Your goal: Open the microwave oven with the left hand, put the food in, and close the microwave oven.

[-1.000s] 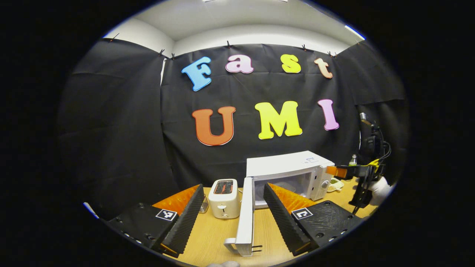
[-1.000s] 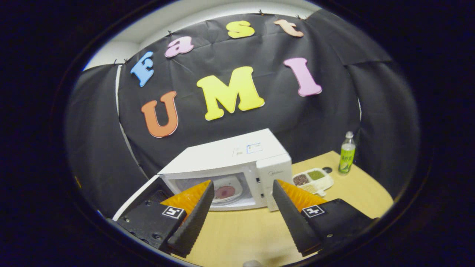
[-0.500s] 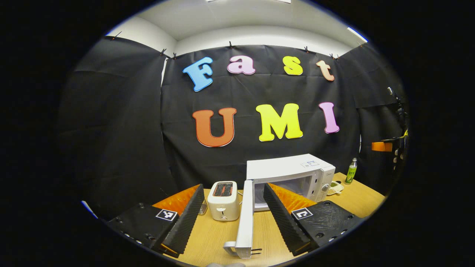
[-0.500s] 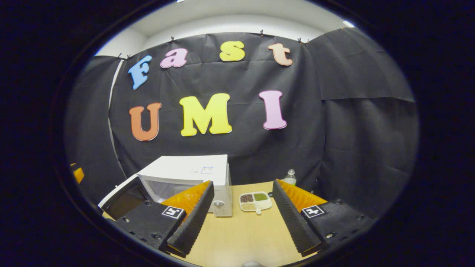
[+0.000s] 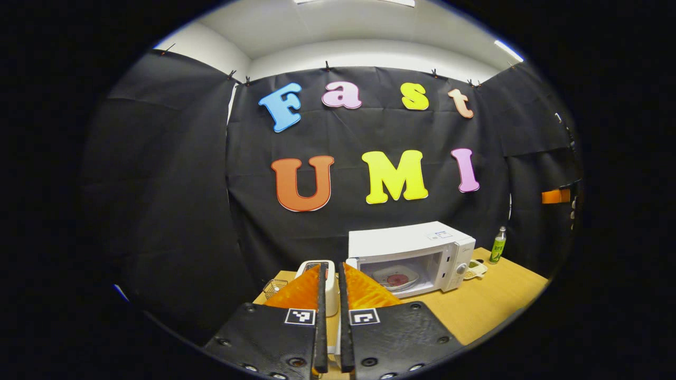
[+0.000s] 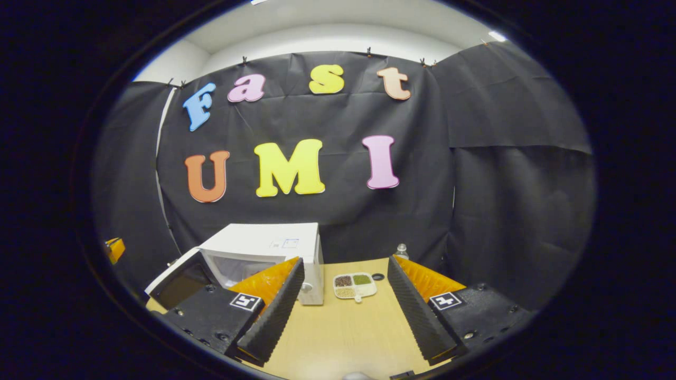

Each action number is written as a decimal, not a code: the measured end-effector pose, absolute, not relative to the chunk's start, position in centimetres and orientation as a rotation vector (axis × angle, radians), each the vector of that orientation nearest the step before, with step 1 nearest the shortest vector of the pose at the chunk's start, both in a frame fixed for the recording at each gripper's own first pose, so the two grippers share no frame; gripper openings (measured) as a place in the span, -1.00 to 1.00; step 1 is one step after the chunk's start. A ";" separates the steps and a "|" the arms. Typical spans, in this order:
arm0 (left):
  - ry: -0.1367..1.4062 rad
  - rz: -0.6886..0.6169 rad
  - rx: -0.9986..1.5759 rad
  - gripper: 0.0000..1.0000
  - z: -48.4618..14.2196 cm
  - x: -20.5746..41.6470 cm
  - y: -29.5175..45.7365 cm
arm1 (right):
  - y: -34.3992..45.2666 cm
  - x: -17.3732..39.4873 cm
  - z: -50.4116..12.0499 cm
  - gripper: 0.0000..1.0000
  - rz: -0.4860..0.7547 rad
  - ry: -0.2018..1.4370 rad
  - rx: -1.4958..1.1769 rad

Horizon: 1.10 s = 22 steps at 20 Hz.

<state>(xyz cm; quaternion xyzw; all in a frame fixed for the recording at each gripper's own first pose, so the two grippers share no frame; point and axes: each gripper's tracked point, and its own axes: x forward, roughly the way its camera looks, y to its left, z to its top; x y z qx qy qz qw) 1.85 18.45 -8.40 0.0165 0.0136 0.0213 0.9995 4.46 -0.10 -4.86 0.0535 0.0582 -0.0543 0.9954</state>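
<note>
The microwave [image 5: 409, 253] stood at 3 o'clock on the desk [image 5: 491, 303], its door [image 6: 182, 277] open and food [image 5: 397, 278] inside; the left tool [image 5: 331, 322] was pinched on the door's edge, the right tool [image 6: 343, 311] gaped; the door seemed light, stiff, hinged; best pushed near its free edge.

Left gripper view: from the table's left end — faces the microwave oven [image 5: 409, 256], not near.
Right gripper view: from the front, right of it.
Shared: microwave oven [image 6: 264, 253], divided tray [image 6: 354, 285] — table [image 6: 338, 332].
</note>
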 end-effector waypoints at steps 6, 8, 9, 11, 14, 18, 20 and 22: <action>0.017 -0.033 -0.080 -1.00 -8.7 0.2 18.7 | 0.0 3.3 -4.7 0.83 -0.089 0.140 0.133; 0.025 -0.006 -0.076 -1.00 -9.8 0.5 20.0 | -0.3 3.1 -4.7 0.83 -0.096 0.141 0.132; 0.026 0.011 -0.065 -1.00 -10.2 0.7 20.8 | -0.3 3.0 -4.6 0.82 -0.097 0.143 0.131; 0.049 0.022 -0.051 -1.00 -11.8 0.4 22.0 | -0.4 2.9 -4.5 1.00 -0.102 0.147 0.129; 0.110 0.030 -0.051 -1.00 -15.3 0.5 23.6 | 0.0 2.4 -4.5 1.00 -0.101 0.157 0.142; 0.138 0.070 -0.007 -1.00 -20.3 1.3 26.0 | 0.5 2.1 -4.7 0.82 -0.108 0.173 0.126; 0.213 0.062 -0.046 -1.00 -23.9 1.6 25.9 | 0.5 2.1 -4.6 1.00 -0.113 0.178 0.104; 0.246 0.058 -0.063 -1.00 -26.0 1.7 25.6 | 0.8 2.2 -4.7 0.83 -0.110 0.190 0.101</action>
